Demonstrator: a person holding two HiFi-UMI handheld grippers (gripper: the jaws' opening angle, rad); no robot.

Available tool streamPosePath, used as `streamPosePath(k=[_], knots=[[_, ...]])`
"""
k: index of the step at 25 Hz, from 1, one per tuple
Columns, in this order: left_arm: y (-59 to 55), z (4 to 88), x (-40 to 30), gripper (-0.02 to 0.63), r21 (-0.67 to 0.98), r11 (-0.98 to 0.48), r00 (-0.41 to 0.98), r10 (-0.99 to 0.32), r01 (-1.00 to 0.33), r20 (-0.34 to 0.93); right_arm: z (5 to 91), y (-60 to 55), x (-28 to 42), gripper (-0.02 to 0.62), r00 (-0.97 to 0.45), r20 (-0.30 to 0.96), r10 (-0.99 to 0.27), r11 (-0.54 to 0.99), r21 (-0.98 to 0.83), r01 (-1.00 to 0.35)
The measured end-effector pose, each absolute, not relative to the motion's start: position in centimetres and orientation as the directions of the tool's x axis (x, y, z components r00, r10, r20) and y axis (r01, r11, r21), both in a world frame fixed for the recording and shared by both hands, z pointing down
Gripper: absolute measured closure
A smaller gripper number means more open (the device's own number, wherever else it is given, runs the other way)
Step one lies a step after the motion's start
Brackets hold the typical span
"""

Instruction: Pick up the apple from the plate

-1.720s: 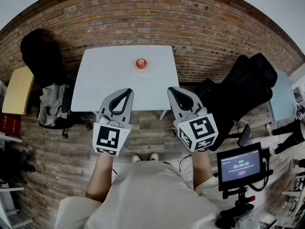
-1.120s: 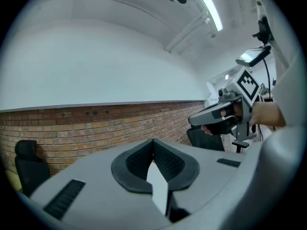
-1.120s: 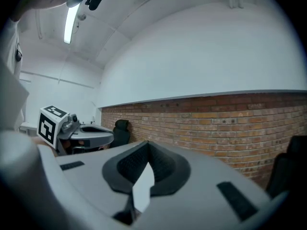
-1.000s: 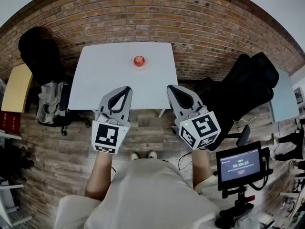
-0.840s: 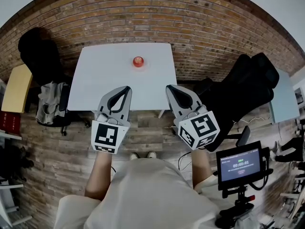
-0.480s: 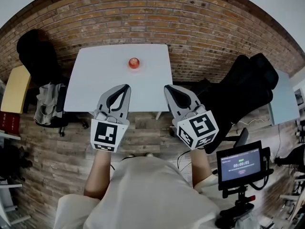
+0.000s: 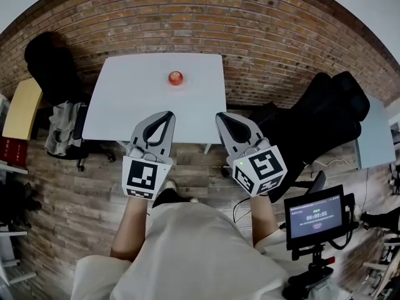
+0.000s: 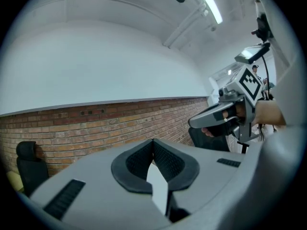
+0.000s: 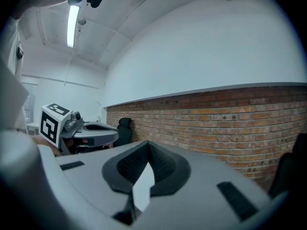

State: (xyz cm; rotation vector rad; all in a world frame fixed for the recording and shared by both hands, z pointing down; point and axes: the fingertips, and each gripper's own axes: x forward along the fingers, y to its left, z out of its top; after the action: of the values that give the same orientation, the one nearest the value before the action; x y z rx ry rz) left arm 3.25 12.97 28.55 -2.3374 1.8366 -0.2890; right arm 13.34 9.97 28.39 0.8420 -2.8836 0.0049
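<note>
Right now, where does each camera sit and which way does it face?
Head view: on the person's head, facing steeply down at the white rectangular table with the round red apple; both forearms, left gripper and right gripper show.
Left gripper view: on that gripper, facing the red brick wall along its shut jaws; right gripper at right.
Right gripper view: on that gripper, facing the same wall; jaws shut, left gripper at left.
Shared: both gripper views show the wall and the other gripper.
</note>
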Motion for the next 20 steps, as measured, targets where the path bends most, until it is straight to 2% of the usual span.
streamPosePath(k=[10,20], knots=[[12.5,29.6,2.8,0.600,-0.217,-0.241,0.231,-0.970,-0.946,0.072,29.3,9.8,13.1,0.594,-0.830,0.154,-0.537,0.841,0.021,-0.540],[5.5,30.8,-0.7,0.600,-0.208,-0.273,0.261,-0.962,-0.939,0.086,30.2,3.4,9.9,0.594,-0.808,0.173,-0.563,0.822,0.020,-0.569]])
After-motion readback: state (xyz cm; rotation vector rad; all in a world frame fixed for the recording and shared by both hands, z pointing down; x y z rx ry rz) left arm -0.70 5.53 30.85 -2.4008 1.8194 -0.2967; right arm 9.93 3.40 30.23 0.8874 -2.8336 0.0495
